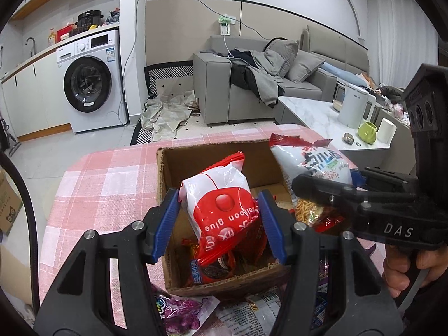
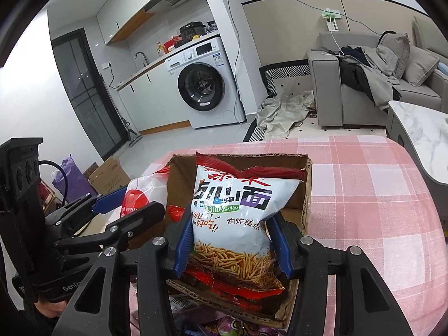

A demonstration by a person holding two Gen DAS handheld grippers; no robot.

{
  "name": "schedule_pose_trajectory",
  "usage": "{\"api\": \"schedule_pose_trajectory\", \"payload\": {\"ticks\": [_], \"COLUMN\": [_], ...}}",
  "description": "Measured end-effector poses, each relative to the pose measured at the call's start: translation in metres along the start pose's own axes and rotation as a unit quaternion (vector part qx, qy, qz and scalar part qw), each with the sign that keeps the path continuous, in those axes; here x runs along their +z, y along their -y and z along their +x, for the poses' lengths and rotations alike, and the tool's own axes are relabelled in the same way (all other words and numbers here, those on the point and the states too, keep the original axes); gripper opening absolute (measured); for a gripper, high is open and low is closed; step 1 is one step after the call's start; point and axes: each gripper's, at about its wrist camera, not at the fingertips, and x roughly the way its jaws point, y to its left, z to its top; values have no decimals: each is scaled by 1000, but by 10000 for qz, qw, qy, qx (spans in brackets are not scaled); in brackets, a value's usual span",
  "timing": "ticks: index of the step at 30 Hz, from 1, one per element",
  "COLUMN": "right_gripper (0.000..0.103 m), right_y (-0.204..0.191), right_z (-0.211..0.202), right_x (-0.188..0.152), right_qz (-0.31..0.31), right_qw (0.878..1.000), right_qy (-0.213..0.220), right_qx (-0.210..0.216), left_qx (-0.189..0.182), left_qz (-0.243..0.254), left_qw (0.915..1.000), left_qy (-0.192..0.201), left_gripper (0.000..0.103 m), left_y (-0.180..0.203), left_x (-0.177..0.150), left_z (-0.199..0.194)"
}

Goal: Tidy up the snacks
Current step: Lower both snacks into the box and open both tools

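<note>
**Both tools holding snack bags over the cardboard box**

1. Left tool [image 1: 219, 218]: its blue-padded fingers [image 1: 167, 224] pinch a red-and-white snack bag [image 1: 221, 204] from both sides. The bag stands roughly upright above the open cardboard box [image 1: 168, 173], its lower end down among the packets already inside.

2. Right tool [image 2: 232, 243]: its fingers pinch a white noodle-snack bag [image 2: 235, 207] with a red top seam. The bag is held at its lower half, just above the printed noodle picture. It stands upright over the near part of the box [image 2: 306, 193]. In the left wrist view this bag [image 1: 322, 165] sits at the right side of the box, beside the red-and-white bag.

3. Box contents: red wrappers and a blue biscuit packet [image 1: 212, 271] lie on the box floor.

4. Surroundings: the box rests on a tabletop covered by a pink checked cloth [image 1: 106, 184]. Loose snack packets, including a purple one [image 1: 182, 313], lie on the tabletop at the near side of the box, outside it.
</note>
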Motion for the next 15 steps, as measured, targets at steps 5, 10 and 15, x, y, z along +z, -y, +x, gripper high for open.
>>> {"api": "schedule_pose_trajectory", "payload": {"ticks": [5, 10, 15], "right_gripper": [51, 51, 51], "right_y": [7, 8, 16], "right_z": [7, 12, 15], "right_x": [1, 2, 6], "right_qz": [18, -146, -129], "right_qw": [9999, 9997, 9994], "right_qy": [-103, -178, -234], "right_qx": [3, 13, 219], "left_qx": [-1, 3, 22], "left_qz": [19, 11, 80], "left_qw": [9999, 9996, 9996], "left_qy": [-152, -267, -265], "left_gripper": [55, 55, 56], "left_y": [1, 2, 0], "left_x": [-3, -8, -13], "left_z": [15, 22, 23]}}
